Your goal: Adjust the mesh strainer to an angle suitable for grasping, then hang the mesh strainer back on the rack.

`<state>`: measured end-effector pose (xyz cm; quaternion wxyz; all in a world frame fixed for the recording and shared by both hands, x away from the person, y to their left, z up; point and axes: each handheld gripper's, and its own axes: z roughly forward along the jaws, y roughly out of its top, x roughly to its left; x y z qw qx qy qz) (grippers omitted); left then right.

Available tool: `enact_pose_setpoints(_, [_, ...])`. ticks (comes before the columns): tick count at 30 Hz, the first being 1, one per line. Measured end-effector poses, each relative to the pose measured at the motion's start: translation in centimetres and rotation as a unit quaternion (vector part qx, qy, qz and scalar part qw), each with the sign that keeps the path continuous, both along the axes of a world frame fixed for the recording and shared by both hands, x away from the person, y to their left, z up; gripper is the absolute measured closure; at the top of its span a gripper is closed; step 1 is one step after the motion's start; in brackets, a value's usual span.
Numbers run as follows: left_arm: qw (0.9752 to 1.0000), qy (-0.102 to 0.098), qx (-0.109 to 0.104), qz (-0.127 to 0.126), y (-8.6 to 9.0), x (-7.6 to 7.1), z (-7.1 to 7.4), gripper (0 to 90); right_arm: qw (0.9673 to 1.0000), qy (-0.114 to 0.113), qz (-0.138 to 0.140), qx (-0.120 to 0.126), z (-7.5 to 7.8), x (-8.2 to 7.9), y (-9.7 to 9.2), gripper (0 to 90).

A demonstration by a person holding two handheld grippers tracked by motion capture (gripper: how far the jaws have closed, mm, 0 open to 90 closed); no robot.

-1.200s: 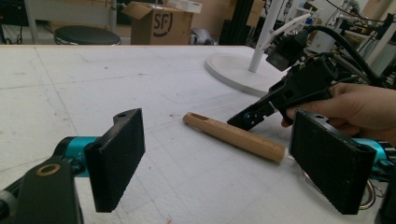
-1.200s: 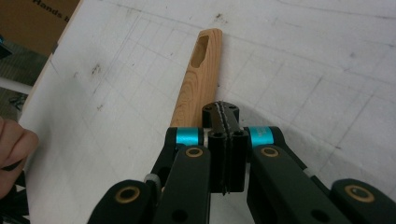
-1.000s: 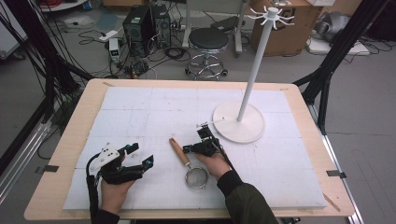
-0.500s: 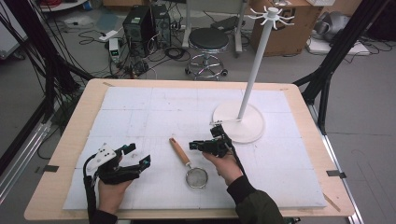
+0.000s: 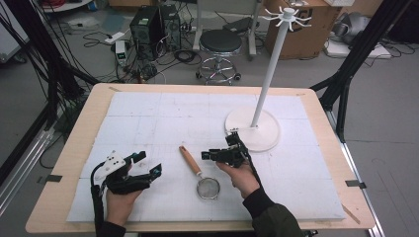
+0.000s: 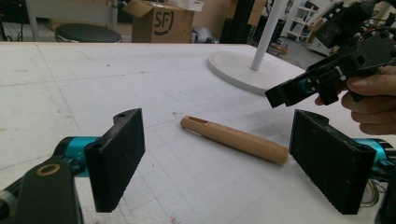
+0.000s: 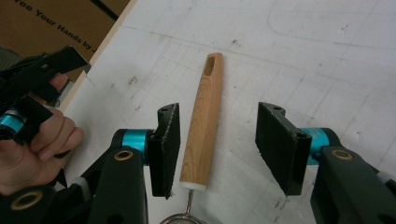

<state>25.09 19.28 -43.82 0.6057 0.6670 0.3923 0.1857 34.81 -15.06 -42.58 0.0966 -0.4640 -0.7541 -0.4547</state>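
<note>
Lying on the white foam sheet (image 5: 306,177) that covers the table (image 5: 69,163), a small strainer (image 5: 200,173) points its wooden handle (image 7: 201,122) away from the person; the right gripper (image 5: 220,154) hovers above that handle, jaws just opening, handle between them untouched; the left gripper (image 5: 146,165), jaws wide apart and empty, rests well left of it.

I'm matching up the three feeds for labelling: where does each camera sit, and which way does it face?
High view: above the person's side, looking forward and down on the white foam-covered table; both forearms show.
Left gripper view: rides the left gripper, looking low across the wooden-handled wire-mesh strainer toward the white coat-stand base; its black jaws show.
Right gripper view: rides the right gripper, looking down; open jaws straddle the handle.
All share the strainer.
</note>
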Motion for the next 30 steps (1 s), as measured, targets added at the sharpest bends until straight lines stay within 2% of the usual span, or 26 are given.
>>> enact_pose_setpoints(4, [1.0000, 0.000, 0.000, -0.001, -0.1, 0.0, 0.0, 18.9, 1.0000, -0.001, 0.002, 0.002, 0.0, -0.2, 0.4, 50.1])
enact_pose_setpoints(9, [1.0000, -0.001, 0.001, 0.000, -0.1, -0.1, 0.1, 19.0, 0.9999, 0.008, 0.014, 0.004, -0.3, -0.4, 1.2, 46.1])
enact_pose_setpoints(19, [1.0000, -0.002, 0.002, -0.001, -0.1, -0.1, 0.1, 19.0, 0.9992, 0.024, 0.033, -0.002, -0.5, -0.6, 2.7, 45.5])
enact_pose_setpoints(21, [1.0000, -0.002, 0.000, -0.001, -0.1, -0.1, 0.1, 19.0, 0.9990, 0.030, 0.033, -0.007, -0.5, -0.6, 3.0, 45.7])
enact_pose_setpoints(23, [1.0000, -0.002, -0.001, -0.001, -0.1, -0.1, 0.1, 18.9, 0.9986, 0.030, 0.038, -0.022, -0.4, -0.6, 3.4, 45.9])
enact_pose_setpoints(25, [1.0000, -0.004, 0.000, -0.001, -0.1, -0.1, 0.1, 19.3, 0.9979, 0.042, 0.039, -0.030, -0.5, -0.7, 3.8, 46.5])
enact_pose_setpoints(27, [1.0000, -0.004, 0.000, -0.002, -0.1, -0.2, 0.1, 19.5, 0.9976, 0.038, 0.044, -0.037, -0.7, -0.7, 4.1, 47.1])
enact_pose_setpoints(30, [1.0000, -0.005, 0.001, 0.000, -0.1, -0.1, 0.2, 19.5, 0.9968, 0.045, 0.042, -0.051, -0.8, -0.7, 4.4, 48.4])
